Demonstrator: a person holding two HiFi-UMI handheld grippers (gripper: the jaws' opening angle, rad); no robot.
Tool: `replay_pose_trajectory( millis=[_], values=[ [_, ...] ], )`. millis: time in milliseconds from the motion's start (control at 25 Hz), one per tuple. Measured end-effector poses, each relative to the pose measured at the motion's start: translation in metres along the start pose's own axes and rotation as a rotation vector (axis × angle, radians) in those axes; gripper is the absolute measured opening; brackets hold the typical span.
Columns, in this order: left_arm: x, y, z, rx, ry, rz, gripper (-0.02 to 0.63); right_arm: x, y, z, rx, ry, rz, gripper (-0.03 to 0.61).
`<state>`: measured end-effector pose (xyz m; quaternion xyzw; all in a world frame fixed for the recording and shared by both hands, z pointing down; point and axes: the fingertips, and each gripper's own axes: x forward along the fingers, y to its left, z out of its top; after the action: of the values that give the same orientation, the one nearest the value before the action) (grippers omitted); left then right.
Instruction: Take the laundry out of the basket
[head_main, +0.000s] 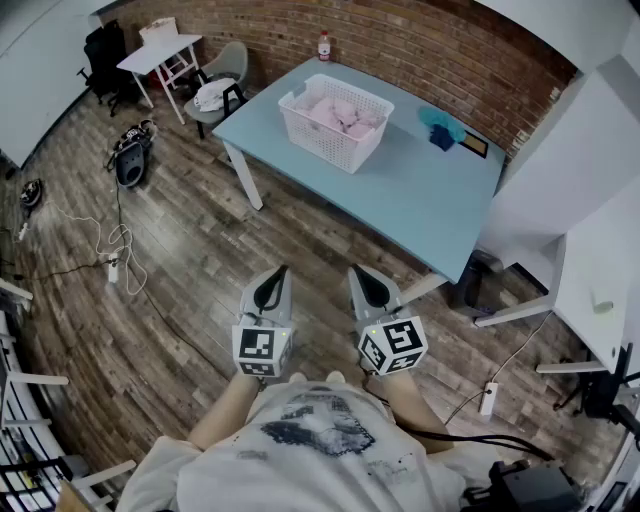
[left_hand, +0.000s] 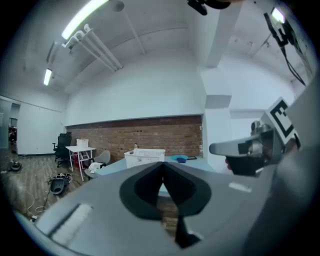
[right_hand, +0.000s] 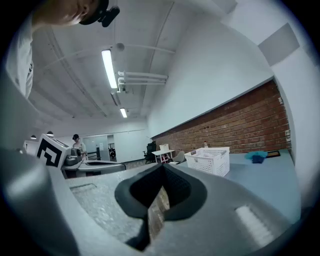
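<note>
The pink laundry (head_main: 340, 112) lies in the basket (head_main: 335, 150) on the bench (head_main: 420, 200), well ahead of the left gripper (head_main: 280, 271) and right gripper (head_main: 356, 271), both clenched on nothing. It looks soft and light, so I would pinch a top fold. The heap has no clear direction and lies along the basket, crosswise to the grippers.
</note>
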<state>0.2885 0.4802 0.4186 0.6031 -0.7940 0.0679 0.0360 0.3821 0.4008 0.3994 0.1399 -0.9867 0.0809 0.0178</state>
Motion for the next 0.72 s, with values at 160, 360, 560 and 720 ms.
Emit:
replay_pose_trajectory(
  millis=[160,360,560,720],
  values=[
    [-0.001,-0.004,-0.001,-0.020,0.002,0.013,-0.008,-0.005,-0.004,0.000,0.007,0.010,0.003,-0.003],
    [0.003,-0.014,0.003,-0.058,-0.008,0.023,-0.008,-0.017,-0.018,0.003,0.038,-0.011,0.016,-0.002],
    [0.009,-0.033,0.006,-0.016,-0.019,0.035,-0.008,-0.028,-0.034,0.004,0.036,-0.007,0.029,-0.003],
    [0.018,-0.042,0.005,0.004,-0.006,0.025,-0.008,-0.027,-0.046,0.002,0.046,0.003,0.033,-0.002]
  ],
)
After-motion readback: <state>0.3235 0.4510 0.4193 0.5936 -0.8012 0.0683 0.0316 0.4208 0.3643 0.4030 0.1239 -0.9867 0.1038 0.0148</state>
